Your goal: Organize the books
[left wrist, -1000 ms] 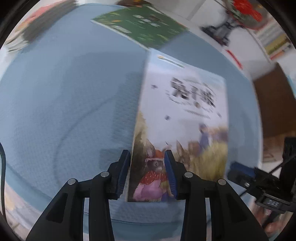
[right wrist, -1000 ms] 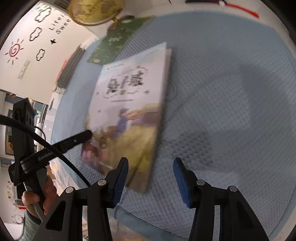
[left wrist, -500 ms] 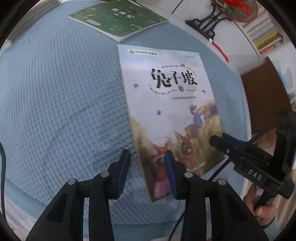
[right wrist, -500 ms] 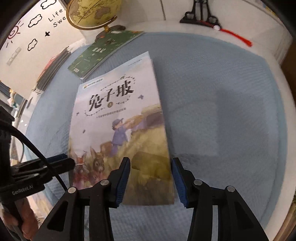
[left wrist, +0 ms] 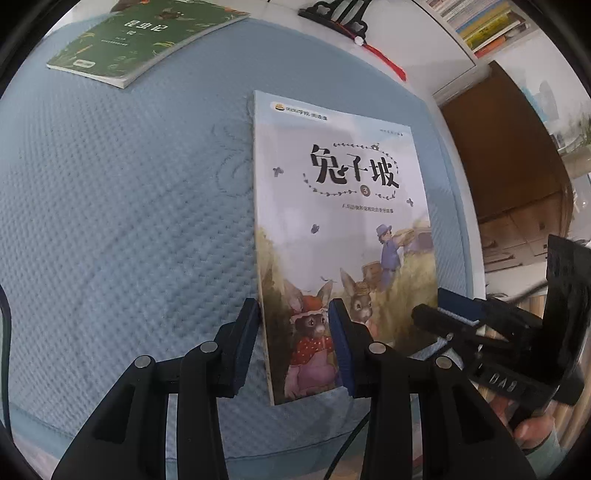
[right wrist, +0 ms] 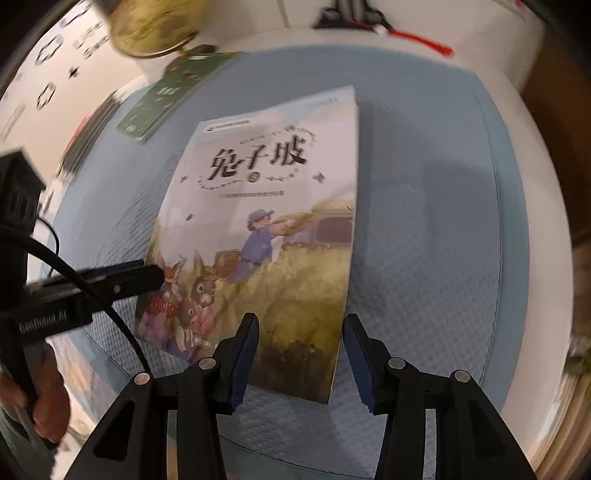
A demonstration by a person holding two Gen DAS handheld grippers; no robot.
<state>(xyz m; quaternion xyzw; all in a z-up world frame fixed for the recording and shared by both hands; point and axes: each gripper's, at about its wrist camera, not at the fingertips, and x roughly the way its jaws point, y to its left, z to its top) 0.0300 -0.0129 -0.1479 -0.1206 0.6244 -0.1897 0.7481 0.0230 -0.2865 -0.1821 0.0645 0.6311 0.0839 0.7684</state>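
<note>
2 books on the blue mat [left wrist: 129,221]: 1 rabbit book [left wrist: 343,206] & 1 green book [left wrist: 144,37]. 2 grippers: left gripper [left wrist: 293,339], right gripper [right wrist: 301,354]. 1 globe [right wrist: 155,26]. 1 black stand [left wrist: 332,11] w/ 1 red tassel [left wrist: 388,61].

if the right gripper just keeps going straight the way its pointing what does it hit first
Most likely the rabbit storybook: the right gripper points steeply down with its open jaws straddling the book's near right corner. Depth is unclear, but the blue mat lies just beneath.
</note>
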